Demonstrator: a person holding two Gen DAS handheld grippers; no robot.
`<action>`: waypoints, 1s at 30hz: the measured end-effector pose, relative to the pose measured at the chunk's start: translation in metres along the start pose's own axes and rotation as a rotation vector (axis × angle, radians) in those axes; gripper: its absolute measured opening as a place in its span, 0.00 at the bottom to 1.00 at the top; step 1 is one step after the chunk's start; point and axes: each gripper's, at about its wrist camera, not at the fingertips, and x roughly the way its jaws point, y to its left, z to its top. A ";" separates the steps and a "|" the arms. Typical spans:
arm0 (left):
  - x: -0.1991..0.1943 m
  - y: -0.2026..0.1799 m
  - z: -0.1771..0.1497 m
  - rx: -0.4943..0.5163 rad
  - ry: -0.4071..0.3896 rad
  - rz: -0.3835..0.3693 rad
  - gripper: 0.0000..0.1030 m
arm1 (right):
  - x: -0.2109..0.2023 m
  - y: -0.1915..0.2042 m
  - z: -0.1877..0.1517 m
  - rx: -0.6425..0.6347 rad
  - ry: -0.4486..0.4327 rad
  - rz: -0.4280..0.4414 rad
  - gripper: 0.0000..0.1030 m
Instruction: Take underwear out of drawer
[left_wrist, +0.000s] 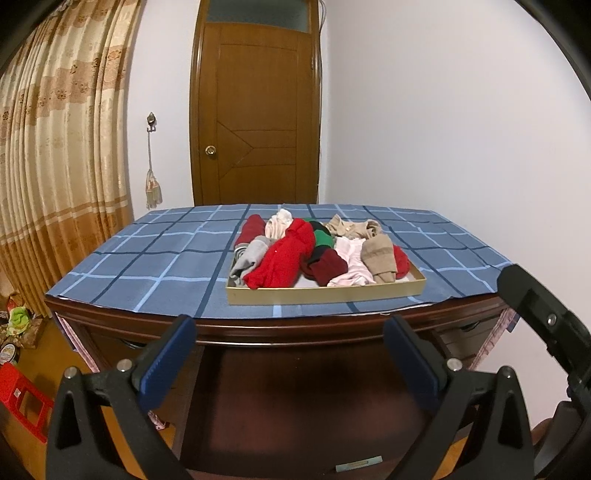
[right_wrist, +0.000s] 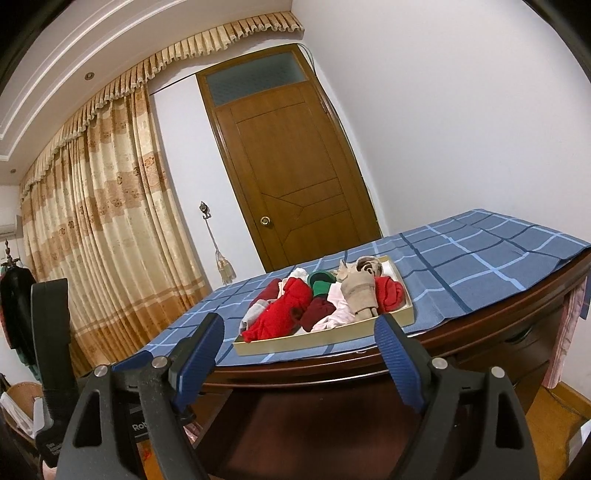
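A shallow beige drawer (left_wrist: 325, 293) (right_wrist: 314, 341) lies on the blue checked tablecloth (left_wrist: 147, 266), close to the table's near edge. It is heaped with folded underwear: a bright red piece (left_wrist: 284, 258) (right_wrist: 280, 317) in front, a grey one (left_wrist: 247, 258) at the left, dark red (left_wrist: 327, 269), pink (left_wrist: 351, 266), beige (left_wrist: 380, 258) and green (left_wrist: 325, 236). My left gripper (left_wrist: 290, 326) is open and empty, short of the table edge and level with the drawer's front. My right gripper (right_wrist: 299, 325) is also open and empty, just before the drawer's front wall.
The dark wooden table (left_wrist: 295, 328) has an open knee space below its edge. Behind it are a brown door (left_wrist: 258, 110) and a white wall. Patterned curtains (left_wrist: 55, 147) hang on the left. A red plastic stool (left_wrist: 22, 398) stands on the floor at the lower left.
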 end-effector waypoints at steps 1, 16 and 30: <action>0.000 0.000 0.000 -0.001 0.000 0.000 1.00 | 0.000 -0.001 0.000 0.001 0.000 0.000 0.83; -0.002 -0.001 0.002 0.009 -0.002 0.008 1.00 | 0.001 0.000 -0.001 0.000 -0.003 0.003 0.83; -0.003 0.000 0.003 0.013 -0.007 0.023 1.00 | 0.000 0.001 -0.001 0.001 -0.004 0.003 0.83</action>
